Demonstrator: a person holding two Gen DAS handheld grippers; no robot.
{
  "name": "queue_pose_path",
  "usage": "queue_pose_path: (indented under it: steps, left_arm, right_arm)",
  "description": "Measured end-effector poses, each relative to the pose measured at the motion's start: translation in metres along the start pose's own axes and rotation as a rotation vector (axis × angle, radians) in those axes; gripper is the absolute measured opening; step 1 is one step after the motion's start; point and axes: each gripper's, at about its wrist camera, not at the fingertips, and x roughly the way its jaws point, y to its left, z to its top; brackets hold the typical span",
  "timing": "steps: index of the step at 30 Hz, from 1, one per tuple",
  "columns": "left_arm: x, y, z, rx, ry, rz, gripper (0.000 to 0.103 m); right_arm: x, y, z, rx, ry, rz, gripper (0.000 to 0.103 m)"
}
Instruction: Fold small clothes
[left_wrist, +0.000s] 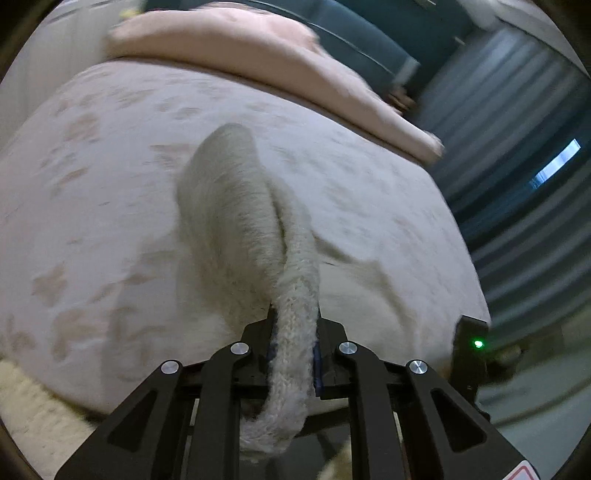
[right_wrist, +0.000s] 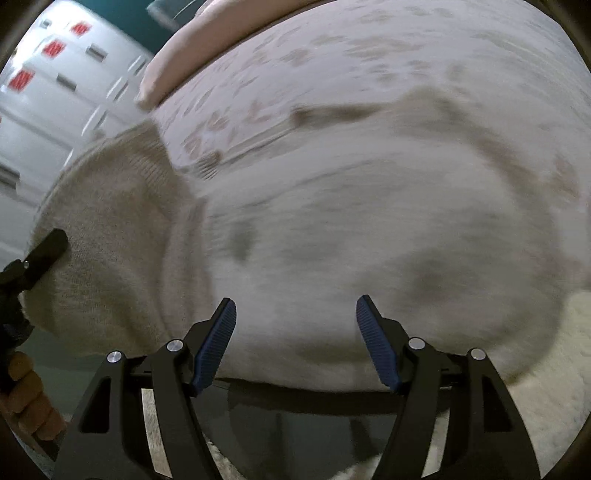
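Observation:
A small cream knitted sweater (right_wrist: 332, 229) lies spread on the bed, blurred by motion. My left gripper (left_wrist: 294, 325) is shut on a sleeve or edge of the sweater (left_wrist: 236, 221), which rises in a fold away from the fingers. That gripper also shows at the left edge of the right wrist view (right_wrist: 48, 251), lifting a flap of the sweater (right_wrist: 110, 229). My right gripper (right_wrist: 295, 314) is open and empty, its blue pads (right_wrist: 216, 343) just above the sweater's near edge.
The bed (left_wrist: 92, 166) has a pale sheet with a faint pink print. A pink pillow (left_wrist: 240, 48) lies at its far end. White drawers (right_wrist: 44, 92) stand beyond the bed. A striped floor (left_wrist: 517, 147) lies to the right. A fluffy rug (left_wrist: 33, 406) is below.

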Motion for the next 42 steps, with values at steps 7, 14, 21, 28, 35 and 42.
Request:
queue_pose_path:
  steps: [7,14,21,28,35,42]
  left_arm:
    - [0.084,-0.087,-0.026,0.166,0.147,-0.048,0.011]
    - [0.164,-0.095,-0.066,0.223,0.291,0.072,0.012]
    - [0.116,-0.109,-0.07,0.203,0.191,0.089,0.069]
    - [0.081,-0.081,-0.088,0.27,0.182,0.227,0.081]
    - [0.06,-0.022,-0.102,0.062,0.224,0.296,0.081]
    - [0.054,-0.019,-0.101,0.051,0.203,0.294,0.081]
  right_arm:
    - [-0.042,-0.065,-0.008,0.123,-0.086,-0.041,0.065]
    - [-0.064,-0.108,-0.011,0.241,-0.137,-0.042,0.065]
    - [-0.068,-0.098,0.001,0.232,-0.129,0.084,0.068]
    - [-0.041,-0.061,0.02,0.193,-0.044,0.198,0.083]
    - [0.014,-0.026,0.015,0.111,0.104,0.153,0.042]
    - [-0.071,-0.025,0.029,0.072,-0.107,0.451,0.014]
